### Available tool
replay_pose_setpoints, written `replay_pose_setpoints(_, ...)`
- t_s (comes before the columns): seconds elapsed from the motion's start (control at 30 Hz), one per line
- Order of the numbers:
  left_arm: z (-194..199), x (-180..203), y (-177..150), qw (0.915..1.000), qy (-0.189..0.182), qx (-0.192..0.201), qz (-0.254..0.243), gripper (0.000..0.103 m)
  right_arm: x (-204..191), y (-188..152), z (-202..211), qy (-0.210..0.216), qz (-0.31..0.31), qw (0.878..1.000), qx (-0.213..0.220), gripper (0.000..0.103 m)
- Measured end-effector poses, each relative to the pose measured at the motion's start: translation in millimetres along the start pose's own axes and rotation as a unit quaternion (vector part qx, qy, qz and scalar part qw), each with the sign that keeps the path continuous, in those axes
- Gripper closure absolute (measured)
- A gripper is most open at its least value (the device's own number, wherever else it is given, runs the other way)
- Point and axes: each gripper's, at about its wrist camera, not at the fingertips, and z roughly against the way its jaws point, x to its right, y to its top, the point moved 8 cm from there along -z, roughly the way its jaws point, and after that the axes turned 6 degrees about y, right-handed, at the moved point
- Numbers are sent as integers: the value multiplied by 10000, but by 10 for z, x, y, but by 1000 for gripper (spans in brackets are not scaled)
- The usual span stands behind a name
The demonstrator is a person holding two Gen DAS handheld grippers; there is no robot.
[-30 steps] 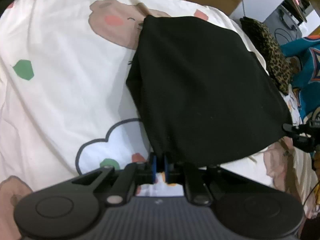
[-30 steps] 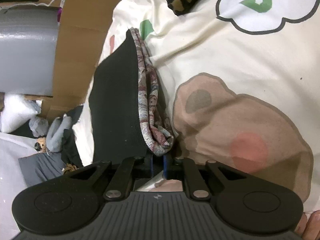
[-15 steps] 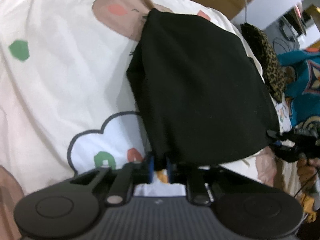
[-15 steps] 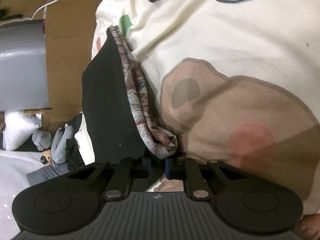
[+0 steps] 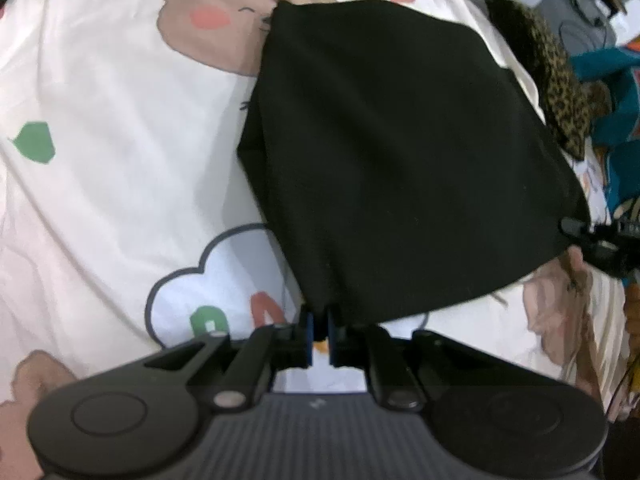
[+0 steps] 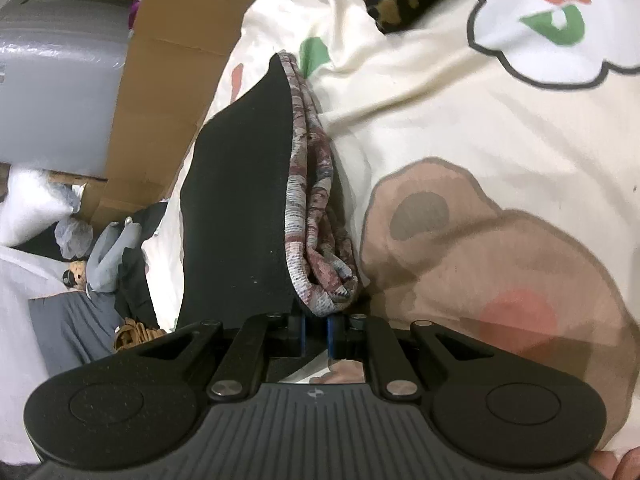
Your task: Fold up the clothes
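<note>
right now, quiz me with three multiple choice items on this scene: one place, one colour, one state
1. Where does the leopard-print cloth lie?
A. beyond the garment, at the bed's edge
B. under the left gripper
C. folded inside the garment

2. What colour is the garment's outer face?
A. teal
B. black
C. white

3. What is the right gripper doing?
A. hanging open over the sheet
B. holding a box
C. pinching the garment's corner

Answers: A, it sits past the garment's far side; B, the broad panel is black; C, fabric is clamped between its pads.

A home bedroom: cartoon-print bedsheet (image 5: 100,92), strewn clothes (image 6: 112,248), cardboard boxes (image 6: 160,92) alongside.
</note>
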Motion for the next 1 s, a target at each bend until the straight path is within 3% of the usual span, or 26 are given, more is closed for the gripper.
replay_pose_setpoints(0.17,22,181,131,9987,240,-446,52,96,-8,103,58,79,-39,10000,39,95)
replay_pose_setpoints(0.3,-35,228,136,9937,210,-935,585,96,0,183,117,127,-34,9999,44,95)
replay_pose_setpoints(0.37,-47,268,174,9921,298,-1062,602,96,-10,204,128,155,23,9999,8,95)
replay_pose_setpoints(0.57,-45,431,166,9907,524,-976,788,97,24,307,190,188,-54,9998,75,96)
replay_pose_setpoints(1.0,-94,983,-52,9897,455,-691,1166,97,-86,739,357,-104,477,9978,454,96)
